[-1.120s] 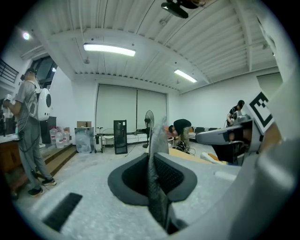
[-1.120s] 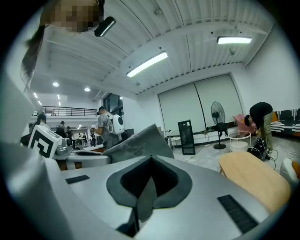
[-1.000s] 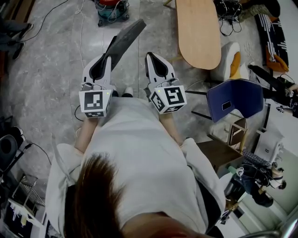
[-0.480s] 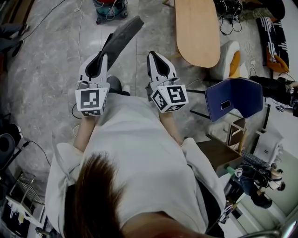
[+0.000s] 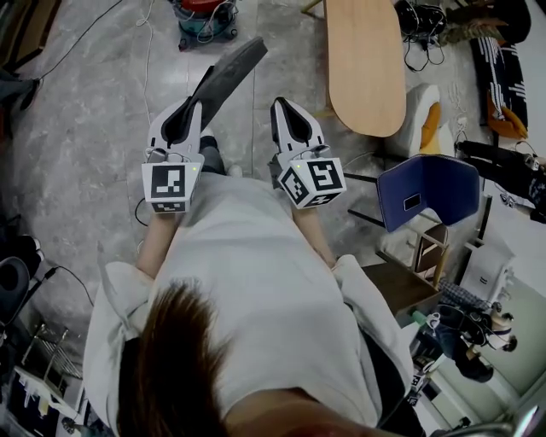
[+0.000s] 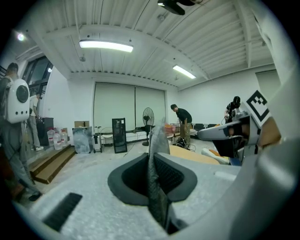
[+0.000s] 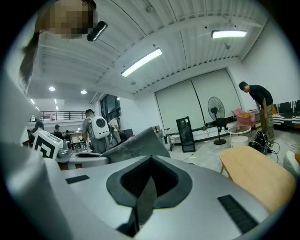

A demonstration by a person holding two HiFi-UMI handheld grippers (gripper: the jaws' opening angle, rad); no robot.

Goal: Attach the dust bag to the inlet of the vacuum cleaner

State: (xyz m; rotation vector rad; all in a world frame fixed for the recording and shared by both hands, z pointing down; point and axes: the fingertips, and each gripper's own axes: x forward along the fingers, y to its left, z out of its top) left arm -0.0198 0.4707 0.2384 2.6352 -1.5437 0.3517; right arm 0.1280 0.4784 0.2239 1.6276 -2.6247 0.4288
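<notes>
Left tool (image 5: pixel 193 104) clamped on limp grey fabric dust bag (image 5: pixel 229 75), right tool (image 5: pixel 281 104) closed and empty; red-and-teal vacuum cleaner (image 5: pixel 205 19) at top of frame well apart, attachment likely not begun.

The grey stone floor (image 5: pixel 85 128) carries a vacuum cleaner (image 5: pixel 203 19), a wooden table (image 5: pixel 363 60) and a blue chair (image 5: pixel 422 192).

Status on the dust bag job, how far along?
Done: the dust bag is picked up; the left gripper has its jaws shut on one edge, and the bag sticks out ahead. In hand: the bag is held above the floor, with the right gripper shut and empty beside it. Left: reach the vacuum cleaner, which stands apart further ahead, and fit the bag to its inlet, which is not visible from here.
</notes>
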